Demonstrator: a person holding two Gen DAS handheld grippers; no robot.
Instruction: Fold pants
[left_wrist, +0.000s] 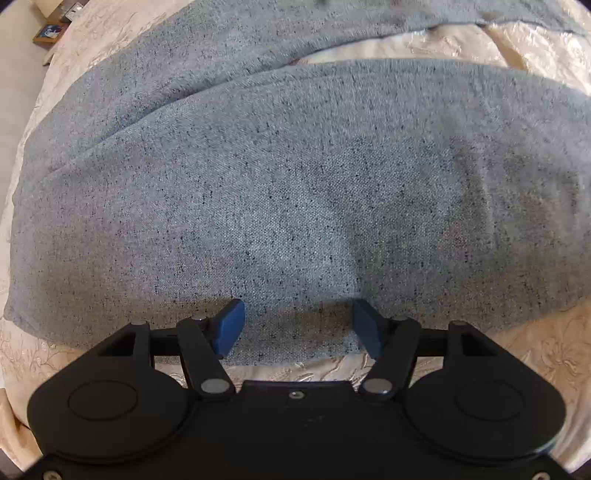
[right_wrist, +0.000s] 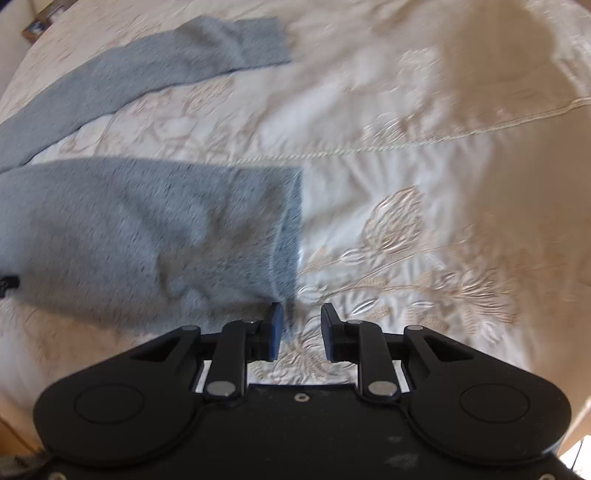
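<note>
In the left wrist view the left gripper (left_wrist: 298, 328) points steeply down at the near edge of the grey pants (left_wrist: 280, 192), at six o'clock in the frame. Its jaws stand wide apart, the blue pads (left_wrist: 229, 326) either side of the cloth's edge with nothing pinched between them — the fabric lies flat under the gap. Beyond the pads the near leg fills the middle of the view from nine to three o'clock. Further out, toward twelve o'clock, the second leg runs off to the upper right, and a wedge of cream embroidered bedspread (left_wrist: 461, 40) shows between the two legs at one o'clock. At the far ten o'clock corner a small framed picture (left_wrist: 50, 33) sits beyond the bed.

In the right wrist view the right gripper (right_wrist: 302, 330) hangs at six o'clock, jaws partly apart and clasping nothing; the bedspread (right_wrist: 388, 155) shows through the gap. The corner of the near leg's hem (right_wrist: 290, 236) lies just beside the left-hand pad, at about eleven o'clock from it — whether they touch I cannot tell through the blur. The other leg's end (right_wrist: 236, 44) lies far off at eleven o'clock.
</note>
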